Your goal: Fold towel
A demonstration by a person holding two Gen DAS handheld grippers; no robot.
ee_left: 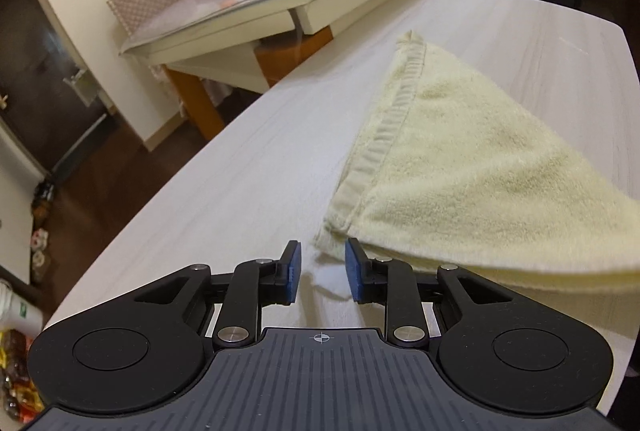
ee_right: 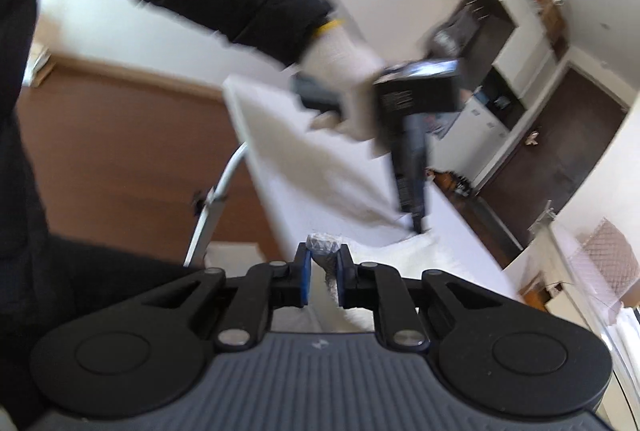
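A: Start nearest. The right gripper (ee_right: 323,263) has its blue pads (ee_right: 305,275) pinched on a bunched bit of the towel (ee_right: 322,245). Do you trust that hold?

B: Not much. Only a small wad sits between the pads, right at their tips. If the hand lifts or pulls sideways fast, I'd expect the cloth to slide out and the corner to drop.

A: And the left gripper (ee_left: 320,271)?

B: Its jaws stand apart with nothing between them. In the left wrist view the near corner of the pale yellow towel (ee_left: 460,167) lies just beyond the right-hand pad (ee_left: 354,271), low over the pale wooden table (ee_left: 240,171). The risk is a close that misses the corner, or catches just one layer, since two layers seem stacked there.

A: What would that cause?

B: An uneven fold. One corner rises, the other drags, and the hemmed edge (ee_left: 384,135) skews.

A: Further out?

B: In the right wrist view the person's gloved hand (ee_right: 344,71) holds the left tool over the table, blurred. The two tools are close; they could knock together if both go for the same corner.

A: And the far end?

B: The towel's far tip (ee_left: 410,39) lies flat, well short of the table's edge. A hard tug could still drag the whole towel along.
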